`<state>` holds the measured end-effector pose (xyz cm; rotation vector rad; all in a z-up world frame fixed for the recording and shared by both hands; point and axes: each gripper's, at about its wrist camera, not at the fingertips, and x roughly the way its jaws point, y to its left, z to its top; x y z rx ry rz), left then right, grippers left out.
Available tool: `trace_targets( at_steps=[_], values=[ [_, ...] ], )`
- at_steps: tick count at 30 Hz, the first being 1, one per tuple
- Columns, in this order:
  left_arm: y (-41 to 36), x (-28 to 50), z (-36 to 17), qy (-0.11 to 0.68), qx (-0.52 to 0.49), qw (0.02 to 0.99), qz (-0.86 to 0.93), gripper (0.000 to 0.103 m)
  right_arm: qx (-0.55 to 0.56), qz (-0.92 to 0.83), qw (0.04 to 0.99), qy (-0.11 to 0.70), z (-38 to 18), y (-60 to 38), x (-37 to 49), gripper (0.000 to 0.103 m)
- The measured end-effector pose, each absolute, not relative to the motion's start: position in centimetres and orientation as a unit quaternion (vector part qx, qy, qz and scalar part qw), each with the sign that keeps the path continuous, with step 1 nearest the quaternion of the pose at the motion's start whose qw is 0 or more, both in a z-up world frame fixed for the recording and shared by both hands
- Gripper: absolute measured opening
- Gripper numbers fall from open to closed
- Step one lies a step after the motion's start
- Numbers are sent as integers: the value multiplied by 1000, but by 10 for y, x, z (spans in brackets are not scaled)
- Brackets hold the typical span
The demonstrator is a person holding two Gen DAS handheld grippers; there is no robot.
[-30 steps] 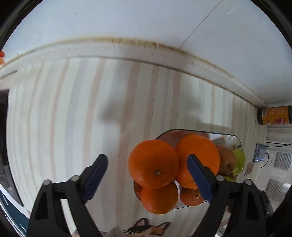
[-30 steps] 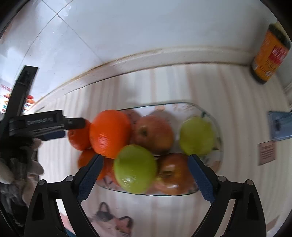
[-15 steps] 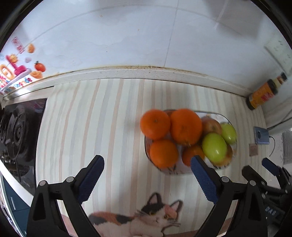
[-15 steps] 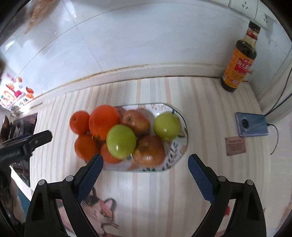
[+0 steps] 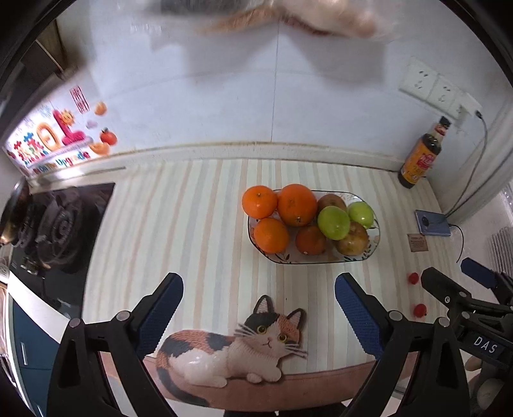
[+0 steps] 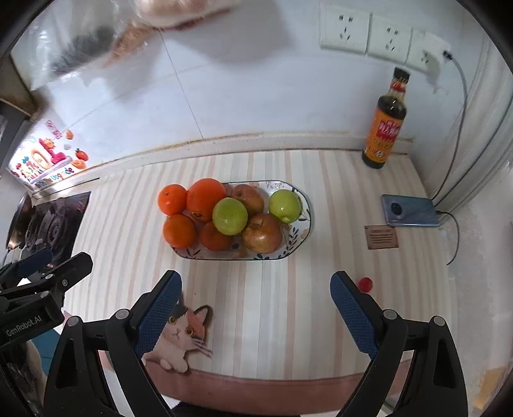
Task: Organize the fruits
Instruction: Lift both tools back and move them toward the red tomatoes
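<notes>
Starting at your far left, a black stove top (image 5: 61,224) sits against the wall under a strip of bright stickers (image 5: 61,138). Your left gripper (image 5: 258,308) hangs above the near edge of the striped mat (image 5: 179,224), its blue pads spread wide with nothing between them, over a printed cat (image 5: 237,349). Past it, mid-counter, the oval plate (image 6: 303,231) carries all the fruit: oranges (image 6: 205,199) crowd its left end, one of them hanging over the rim, then a green apple (image 6: 230,215) rides on top of the pile, two brownish-red apples (image 6: 262,232) lie behind and beside it, and a second green apple (image 6: 284,205) rests at the right end. Your right gripper (image 6: 255,306) is also held wide and empty, near the front of the plate but clear of it. Right of that, a small red cap (image 6: 365,284) lies on the mat, a card (image 6: 381,236) and a phone (image 6: 408,210) on a cable lie nearer the wall, and a dark sauce bottle (image 6: 386,125) stands upright in the corner beneath the wall sockets (image 6: 365,30).
</notes>
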<state>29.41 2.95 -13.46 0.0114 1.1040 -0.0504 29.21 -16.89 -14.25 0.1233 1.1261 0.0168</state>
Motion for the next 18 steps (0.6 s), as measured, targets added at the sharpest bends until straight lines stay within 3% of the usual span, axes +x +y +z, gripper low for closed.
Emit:
trace_targets(
  at_steps=[18],
  values=[
    [20, 220, -71, 466, 14, 884, -38, 97, 45, 12, 879, 475, -55, -169, 200, 96]
  ],
)
